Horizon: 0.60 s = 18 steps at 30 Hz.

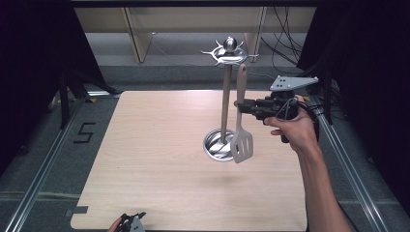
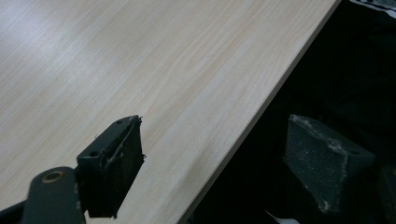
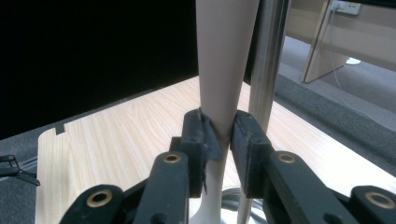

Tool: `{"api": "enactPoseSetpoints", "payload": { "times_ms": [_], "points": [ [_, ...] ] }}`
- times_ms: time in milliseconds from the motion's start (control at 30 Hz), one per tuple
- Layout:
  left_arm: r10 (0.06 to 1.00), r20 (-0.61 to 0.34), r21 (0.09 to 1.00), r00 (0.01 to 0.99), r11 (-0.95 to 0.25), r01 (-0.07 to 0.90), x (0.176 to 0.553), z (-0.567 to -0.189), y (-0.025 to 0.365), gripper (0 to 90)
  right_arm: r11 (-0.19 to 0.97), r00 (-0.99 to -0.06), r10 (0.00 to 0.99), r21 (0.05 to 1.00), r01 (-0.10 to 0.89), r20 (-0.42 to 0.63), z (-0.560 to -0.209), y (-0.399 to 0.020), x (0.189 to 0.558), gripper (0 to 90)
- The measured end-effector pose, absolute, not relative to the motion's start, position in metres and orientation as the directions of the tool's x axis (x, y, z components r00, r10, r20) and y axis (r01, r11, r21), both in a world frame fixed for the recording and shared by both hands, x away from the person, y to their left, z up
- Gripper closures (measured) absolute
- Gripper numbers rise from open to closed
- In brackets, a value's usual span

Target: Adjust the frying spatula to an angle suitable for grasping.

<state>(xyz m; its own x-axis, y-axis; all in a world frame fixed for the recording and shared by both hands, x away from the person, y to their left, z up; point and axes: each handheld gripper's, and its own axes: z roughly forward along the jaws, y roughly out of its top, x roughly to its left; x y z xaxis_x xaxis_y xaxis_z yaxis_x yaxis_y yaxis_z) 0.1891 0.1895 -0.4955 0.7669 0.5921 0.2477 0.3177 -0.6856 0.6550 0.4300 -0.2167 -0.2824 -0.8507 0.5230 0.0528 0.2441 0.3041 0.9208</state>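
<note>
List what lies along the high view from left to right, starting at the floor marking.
Black number five marked on the floor → left gripper at the pale wooden table's near edge → upright steel utensil stand → beige slotted spatula → right gripper, clamped on the spatula's handle.

Rack pole (image 1: 225, 104) just beside spatula (image 1: 241, 121); table (image 1: 145, 159) left open.
</note>
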Motion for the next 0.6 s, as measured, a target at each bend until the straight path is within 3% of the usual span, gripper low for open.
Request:
{"api": "enactPoseSetpoints", "payload": {
  "times_ms": [600],
  "points": [
    [0.589,0.25,0.654,0.768,-0.688,0.315,0.189,-0.4953,0.1895,18.8,0.287,-0.833,0.553,0.929,0.233,0.039,-0.2856,-0.2102,0.4334,74.7]
  ]
}}
